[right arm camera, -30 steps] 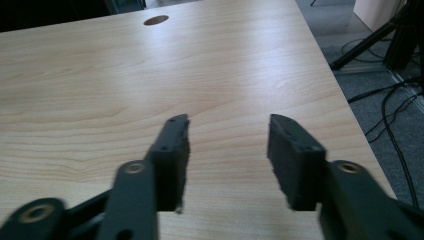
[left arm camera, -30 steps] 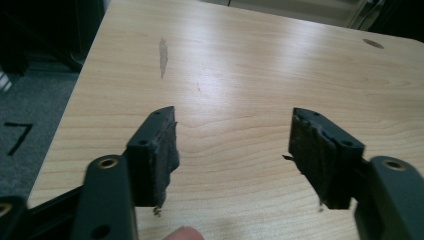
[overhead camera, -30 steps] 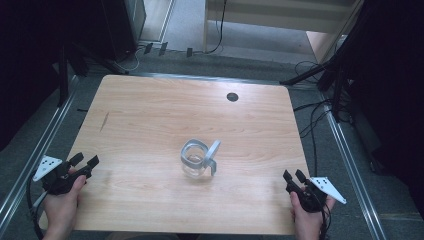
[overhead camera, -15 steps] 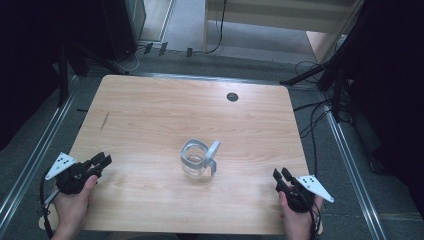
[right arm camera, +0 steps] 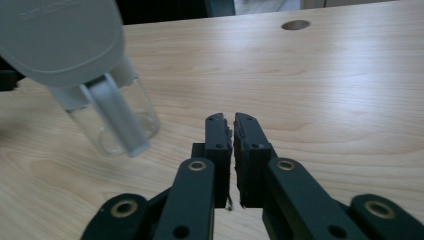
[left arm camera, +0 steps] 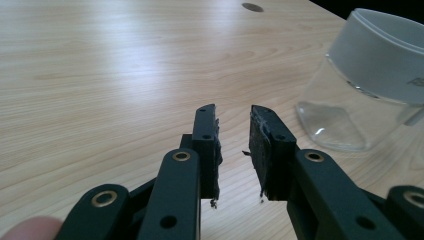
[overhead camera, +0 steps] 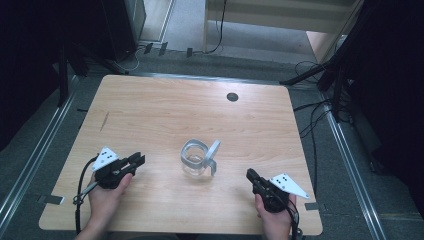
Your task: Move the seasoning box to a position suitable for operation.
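Beside the glass jar [overhead camera: 197, 159], both grippers have moved closer: left gripper [overhead camera: 138, 160], slightly parted, at its left; right gripper [overhead camera: 249, 174], clenched empty, at its right.

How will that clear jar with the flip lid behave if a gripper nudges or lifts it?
The jar looks like empty clear glass, so probably rigid, breakable and slick between the jaws. Its grey lid stands hinged open to one side, which may pull it off balance when lifted. It stands upright on a flat base on the smooth table, so a low push would likely slide it rather than tip it.
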Demonstrator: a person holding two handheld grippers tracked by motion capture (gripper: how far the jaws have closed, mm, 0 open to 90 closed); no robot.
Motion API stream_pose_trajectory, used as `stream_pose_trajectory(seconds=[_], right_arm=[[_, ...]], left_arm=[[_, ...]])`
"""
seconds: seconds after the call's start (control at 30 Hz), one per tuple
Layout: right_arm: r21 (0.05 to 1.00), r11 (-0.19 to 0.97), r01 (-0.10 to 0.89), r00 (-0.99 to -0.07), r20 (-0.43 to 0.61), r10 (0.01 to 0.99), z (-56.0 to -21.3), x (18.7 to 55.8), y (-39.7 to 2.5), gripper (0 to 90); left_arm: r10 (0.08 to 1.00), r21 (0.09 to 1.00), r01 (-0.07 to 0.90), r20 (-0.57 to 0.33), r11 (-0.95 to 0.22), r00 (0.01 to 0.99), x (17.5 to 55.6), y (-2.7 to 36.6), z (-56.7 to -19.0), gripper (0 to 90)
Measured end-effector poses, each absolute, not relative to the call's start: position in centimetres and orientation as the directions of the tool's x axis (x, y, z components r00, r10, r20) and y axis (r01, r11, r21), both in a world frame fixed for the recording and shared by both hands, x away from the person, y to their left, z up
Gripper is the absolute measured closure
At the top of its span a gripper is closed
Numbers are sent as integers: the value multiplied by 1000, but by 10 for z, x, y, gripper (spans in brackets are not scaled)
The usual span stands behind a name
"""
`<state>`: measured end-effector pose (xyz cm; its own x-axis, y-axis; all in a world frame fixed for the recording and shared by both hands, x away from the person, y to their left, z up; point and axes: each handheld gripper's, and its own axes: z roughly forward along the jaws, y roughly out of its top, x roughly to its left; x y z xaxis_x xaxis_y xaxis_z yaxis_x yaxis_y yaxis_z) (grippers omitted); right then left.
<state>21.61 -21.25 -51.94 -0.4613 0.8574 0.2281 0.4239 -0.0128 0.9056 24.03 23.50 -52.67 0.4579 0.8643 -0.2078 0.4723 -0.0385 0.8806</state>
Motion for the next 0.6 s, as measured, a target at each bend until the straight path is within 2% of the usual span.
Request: stream_pose_trajectory(seconds=[0.17,0.23,0.6], right_arm=[[903,9,429,-496,228,838,-518,214,-192,900],[897,14,442,-527,247,813,-519,213,-177,900],[893,56,446,-620,263,739,-522,208,-129,900]], left_arm=[[854,878,477,-211,-49,476,250,213,-522,818],[846,879,474,-212,-54,489,254,203,-520,886],[787,875,479,-243,-75,566,269,161,-518,900]])
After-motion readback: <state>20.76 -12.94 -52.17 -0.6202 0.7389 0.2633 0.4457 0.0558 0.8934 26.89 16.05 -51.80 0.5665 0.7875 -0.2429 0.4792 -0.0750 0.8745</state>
